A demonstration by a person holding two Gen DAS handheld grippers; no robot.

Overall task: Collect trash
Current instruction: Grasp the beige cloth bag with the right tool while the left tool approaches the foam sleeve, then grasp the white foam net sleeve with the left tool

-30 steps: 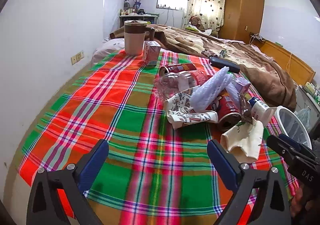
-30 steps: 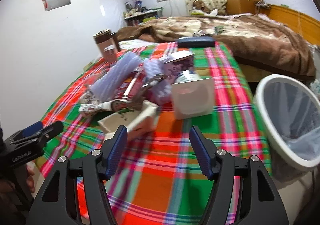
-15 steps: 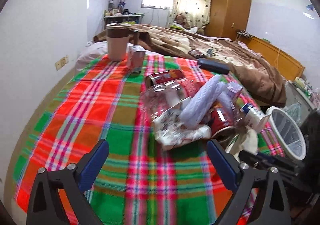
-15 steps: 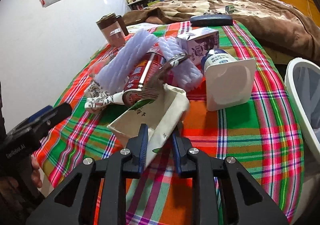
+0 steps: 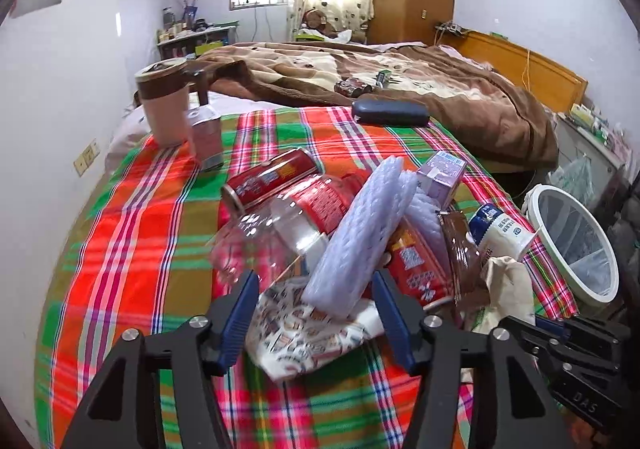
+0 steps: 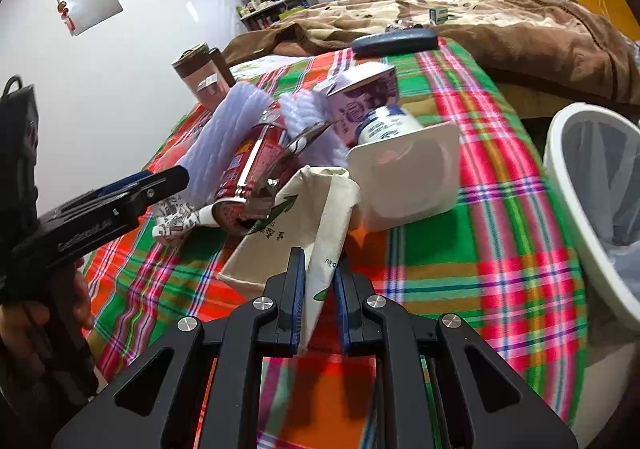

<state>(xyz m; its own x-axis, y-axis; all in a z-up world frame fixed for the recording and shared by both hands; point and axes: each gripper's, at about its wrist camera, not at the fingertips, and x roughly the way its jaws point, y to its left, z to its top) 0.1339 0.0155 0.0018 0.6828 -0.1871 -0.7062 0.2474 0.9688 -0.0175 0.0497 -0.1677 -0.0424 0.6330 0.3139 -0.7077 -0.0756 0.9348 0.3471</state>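
Note:
A pile of trash lies on the plaid tablecloth (image 5: 132,233): red cans (image 5: 268,177), a clear plastic bottle (image 5: 264,241), white foam netting (image 5: 360,237), a patterned paper wrapper (image 5: 296,333), a purple carton (image 5: 440,173) and a yogurt cup (image 6: 404,173). My left gripper (image 5: 316,313) is open, its fingers on either side of the wrapper and foam. My right gripper (image 6: 318,289) is shut on a cream paper bag (image 6: 296,233) at the pile's near edge. The bag also shows in the left wrist view (image 5: 508,285).
A white trash bin (image 6: 592,205) with a clear liner stands off the table's right edge; it also shows in the left wrist view (image 5: 576,245). A pink mug (image 5: 164,109), a small carton (image 5: 206,137) and a dark case (image 5: 390,113) sit at the far end. A bed lies beyond.
My right gripper moved in and shut on the cream paper bag. My left gripper advanced to the pile and narrowed around the patterned wrapper and foam netting.

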